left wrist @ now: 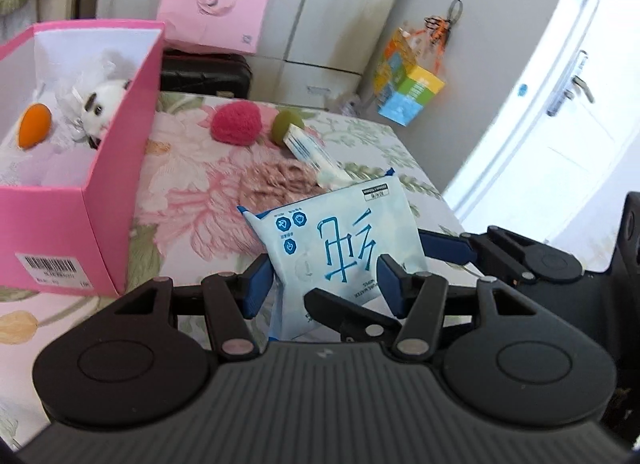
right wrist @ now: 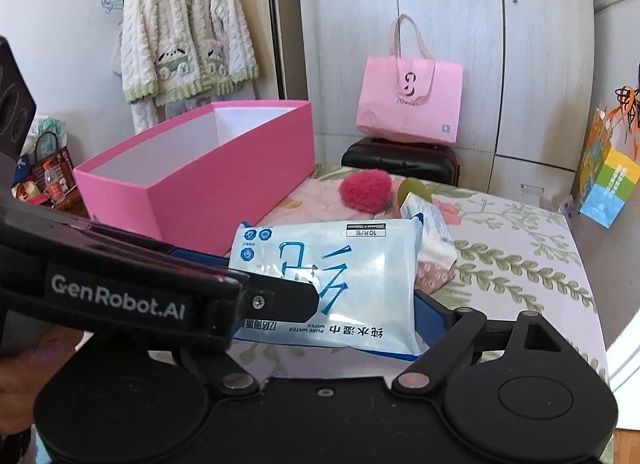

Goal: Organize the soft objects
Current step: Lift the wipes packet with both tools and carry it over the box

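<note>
- Wet wipes pack is held up above the floral bedspread, printed face toward both cameras.
- Left gripper: blue pads on both sides of the pack's lower half, clamped on it.
- Right gripper: one blue finger shows at the pack's right lower edge; the other is hidden behind the left gripper body, so I can't tell whether it grips.
- Pink box stands left of the pack, open, with a plush toy and an orange ball inside.
- Behind the pack on the bed: red knit ball, green ball, a smaller tissue pack, a pinkish knit piece.
- Pink bag sits on a black case by the wardrobe.
</note>
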`<state>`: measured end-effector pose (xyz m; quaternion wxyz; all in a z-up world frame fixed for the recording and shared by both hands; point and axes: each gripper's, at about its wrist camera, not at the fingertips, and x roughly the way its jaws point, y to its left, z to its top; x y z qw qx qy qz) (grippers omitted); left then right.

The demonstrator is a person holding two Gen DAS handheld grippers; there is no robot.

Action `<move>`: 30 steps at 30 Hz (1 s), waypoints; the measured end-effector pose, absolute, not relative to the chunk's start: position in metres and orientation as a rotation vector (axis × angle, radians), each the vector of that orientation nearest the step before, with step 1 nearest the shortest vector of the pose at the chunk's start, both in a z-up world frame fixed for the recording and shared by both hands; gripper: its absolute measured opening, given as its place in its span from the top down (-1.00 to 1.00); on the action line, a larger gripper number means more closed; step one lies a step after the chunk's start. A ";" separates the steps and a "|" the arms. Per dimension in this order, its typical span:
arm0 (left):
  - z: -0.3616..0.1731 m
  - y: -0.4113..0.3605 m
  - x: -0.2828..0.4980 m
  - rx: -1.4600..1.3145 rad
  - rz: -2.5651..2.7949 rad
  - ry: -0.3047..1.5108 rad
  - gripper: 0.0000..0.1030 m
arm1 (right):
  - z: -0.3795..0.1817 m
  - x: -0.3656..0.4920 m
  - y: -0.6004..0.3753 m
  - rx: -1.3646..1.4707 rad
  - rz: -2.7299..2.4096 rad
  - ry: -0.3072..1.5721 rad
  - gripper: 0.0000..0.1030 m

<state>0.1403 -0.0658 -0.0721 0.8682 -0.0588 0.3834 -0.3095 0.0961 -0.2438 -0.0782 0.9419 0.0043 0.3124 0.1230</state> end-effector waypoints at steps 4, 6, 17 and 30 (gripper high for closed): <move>-0.066 -0.057 0.135 -0.141 -0.673 0.827 -0.06 | -0.069 0.086 -0.234 -0.033 0.230 0.664 -0.78; -0.062 -0.053 0.130 -0.137 -0.683 0.831 -0.06 | -0.063 0.081 -0.230 -0.037 0.236 0.673 -0.78; -0.023 -0.008 0.111 -0.135 -0.715 0.840 -0.08 | -0.021 0.059 -0.199 -0.102 0.308 0.671 -0.80; 0.036 0.067 0.113 -0.121 -0.581 0.681 -0.13 | 0.030 0.079 -0.136 -0.138 0.490 0.538 -0.87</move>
